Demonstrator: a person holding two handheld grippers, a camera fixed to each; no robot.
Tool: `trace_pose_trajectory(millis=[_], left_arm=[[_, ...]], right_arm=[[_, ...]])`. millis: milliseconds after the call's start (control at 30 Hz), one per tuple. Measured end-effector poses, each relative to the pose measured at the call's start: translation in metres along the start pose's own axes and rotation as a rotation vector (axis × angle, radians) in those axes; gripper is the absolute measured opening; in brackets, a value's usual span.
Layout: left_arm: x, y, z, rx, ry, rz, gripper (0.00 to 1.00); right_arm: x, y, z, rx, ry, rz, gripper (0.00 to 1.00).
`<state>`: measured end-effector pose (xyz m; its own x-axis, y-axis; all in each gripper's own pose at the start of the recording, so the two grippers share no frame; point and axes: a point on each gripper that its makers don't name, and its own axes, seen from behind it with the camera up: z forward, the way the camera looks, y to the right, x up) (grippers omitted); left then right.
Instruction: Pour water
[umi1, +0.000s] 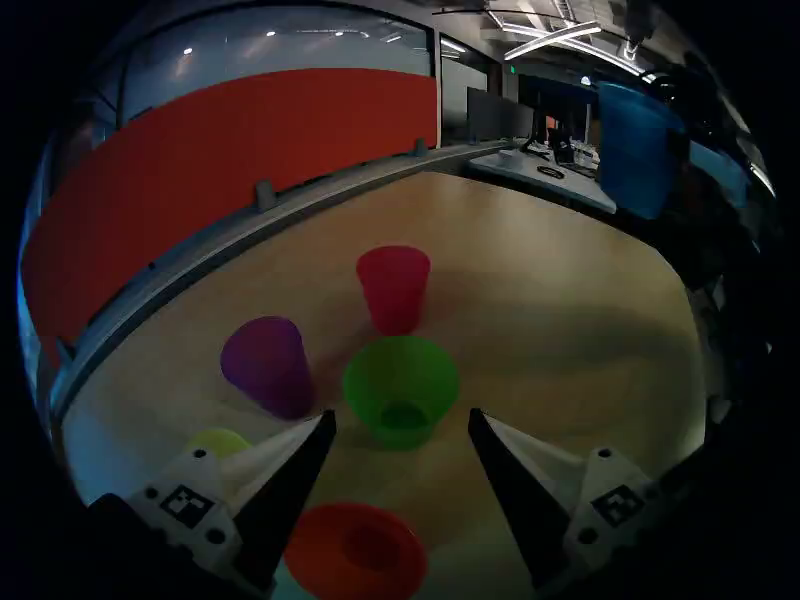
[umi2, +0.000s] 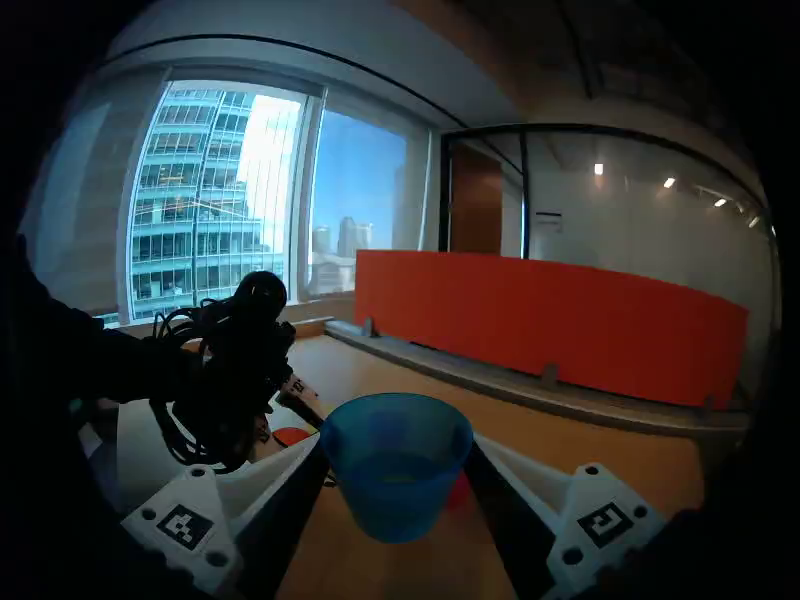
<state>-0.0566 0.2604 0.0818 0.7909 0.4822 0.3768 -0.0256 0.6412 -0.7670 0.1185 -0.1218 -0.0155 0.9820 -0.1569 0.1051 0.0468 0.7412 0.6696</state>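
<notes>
**Current state.** The right tool (umi2: 397, 445) is closed on the blue translucent plastic cup (umi2: 397, 480), with one finger pressing on each side of its wall. The cup is upright and held clear of the wooden counter (umi1: 560, 300). A paler band inside it may be water, but this cannot be confirmed.

The left tool (umi1: 401, 414) is open and empty. It hangs low just in front of the green plastic cup (umi1: 400, 390), which stands on the counter.

**Layout, referenced to the green cup.**
- Pink-red plastic cup (umi1: 393, 288): just behind.
- Purple plastic cup (umi1: 267, 365): just beside, to the left.
- Orange-red plastic cup (umi1: 355, 550): nearer the camera.
- Blue cup (umi1: 632, 150): raised, well apart, to the upper right.

**Step in hand.** This appears to be transport of the filled cup. Pouring has not begun.

**Next move.** Bring the blue cup's rim over one receiving cup, then tilt it slowly. The pictures do not show which cup is to receive the water. The left tool is free to steady that cup.
</notes>
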Motion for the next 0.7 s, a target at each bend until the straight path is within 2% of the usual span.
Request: trace_pose_trajectory(millis=[267, 700], left_arm=[[-0.001, -0.004, 0.011, 0.014, -0.013, -0.008, 0.99], [-0.004, -0.003, 0.025, 0.021, -0.035, -0.013, 0.99]], right_arm=[[0.003, 0.001, -0.003, -0.004, 0.003, -0.005, 0.91], [0.002, 0.003, -0.005, -0.006, 0.003, -0.008, 0.91]])
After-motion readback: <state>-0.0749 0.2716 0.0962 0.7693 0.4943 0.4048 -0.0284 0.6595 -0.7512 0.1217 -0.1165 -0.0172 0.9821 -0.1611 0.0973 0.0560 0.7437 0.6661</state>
